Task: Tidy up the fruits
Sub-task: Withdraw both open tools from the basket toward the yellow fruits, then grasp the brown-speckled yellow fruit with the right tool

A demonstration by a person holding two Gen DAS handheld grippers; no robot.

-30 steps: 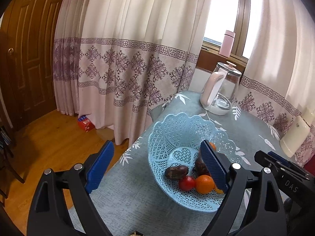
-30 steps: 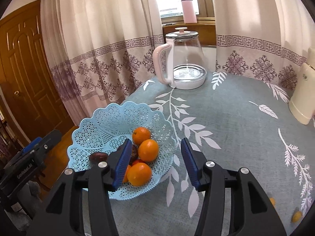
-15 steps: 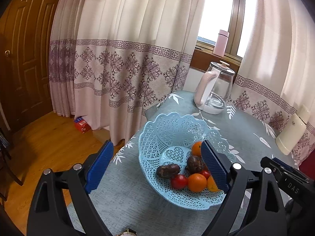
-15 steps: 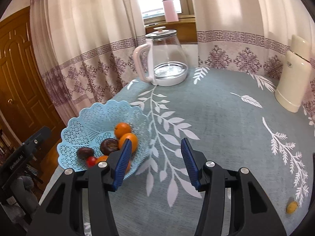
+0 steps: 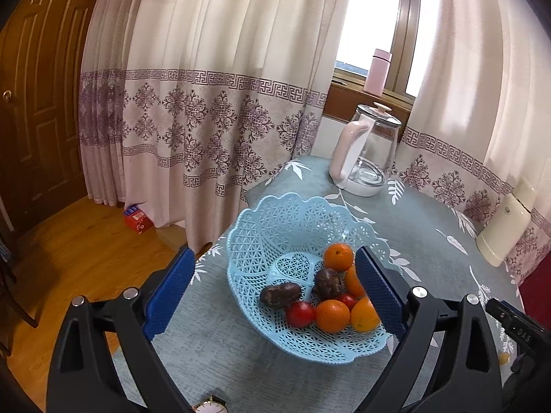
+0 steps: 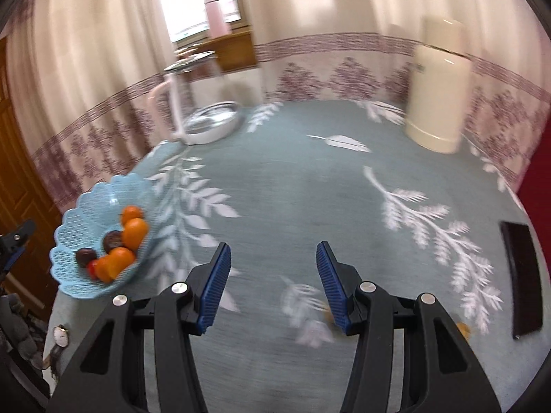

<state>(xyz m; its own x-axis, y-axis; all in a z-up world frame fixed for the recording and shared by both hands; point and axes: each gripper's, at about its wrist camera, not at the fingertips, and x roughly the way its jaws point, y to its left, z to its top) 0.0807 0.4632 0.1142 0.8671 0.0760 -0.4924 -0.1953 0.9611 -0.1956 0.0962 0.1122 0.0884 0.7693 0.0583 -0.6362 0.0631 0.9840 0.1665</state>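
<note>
A: Describe the left gripper.
B: Matte black moulded arms with triangular cut-outs, silver round-head screws at the pivots, and two blue pads with ribbed faces.

A: And the right gripper?
B: Identical build: black arms, silver screws, blue ribbed pads on both fingers.

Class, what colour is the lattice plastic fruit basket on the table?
Light blue lattice plastic fruit basket; clearest in the left wrist view.

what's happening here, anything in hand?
Nothing held. The left tool hangs open over the blue basket, which holds oranges, dark fruits and small red ones. The right tool is open over the tablecloth, pointing toward small orange fruits loose near the table's edge; that view is blurred.
</note>
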